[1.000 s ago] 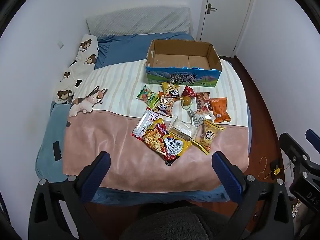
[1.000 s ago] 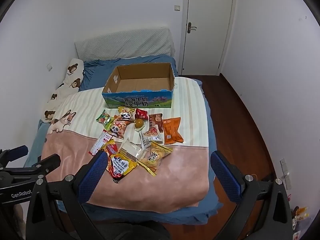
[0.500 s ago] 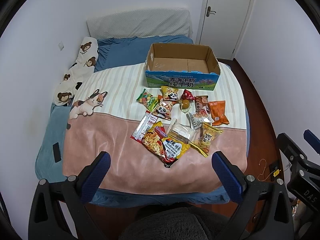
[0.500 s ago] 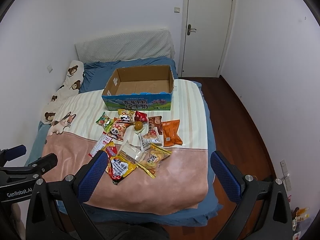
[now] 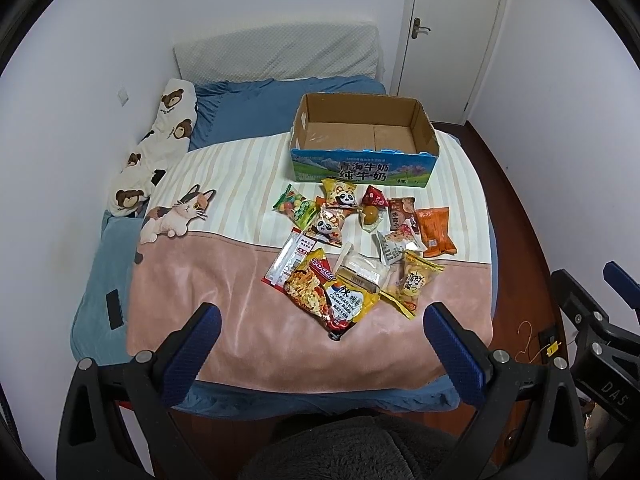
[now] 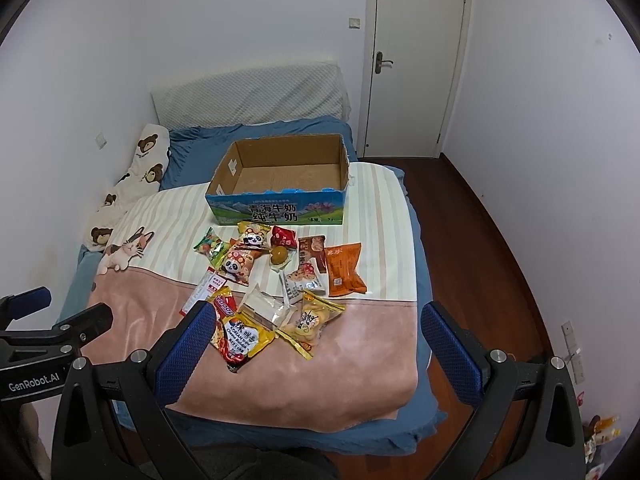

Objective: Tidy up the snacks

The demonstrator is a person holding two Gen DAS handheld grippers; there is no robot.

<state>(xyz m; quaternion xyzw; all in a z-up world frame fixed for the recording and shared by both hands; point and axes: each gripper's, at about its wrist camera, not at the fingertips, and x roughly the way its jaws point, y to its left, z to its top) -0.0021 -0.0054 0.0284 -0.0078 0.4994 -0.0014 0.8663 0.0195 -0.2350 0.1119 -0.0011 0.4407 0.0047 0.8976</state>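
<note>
Snacks [image 5: 352,248] lie heaped on the bed [image 5: 224,312] before the empty carton [image 5: 362,140], light crinkly packets likely best pinched by a sealed edge, while left claw [image 5: 318,344] and right claw [image 6: 316,340] gape empty.

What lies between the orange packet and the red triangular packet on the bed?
A brown snack packet lies between the orange packet and the red triangular packet; the right wrist view shows it best.

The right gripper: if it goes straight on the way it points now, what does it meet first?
Probably the yellow round-biscuit packet, which lies centred between the open right gripper fingers at the near edge of the snack pile on the pink blanket. Depth is unclear.
</note>
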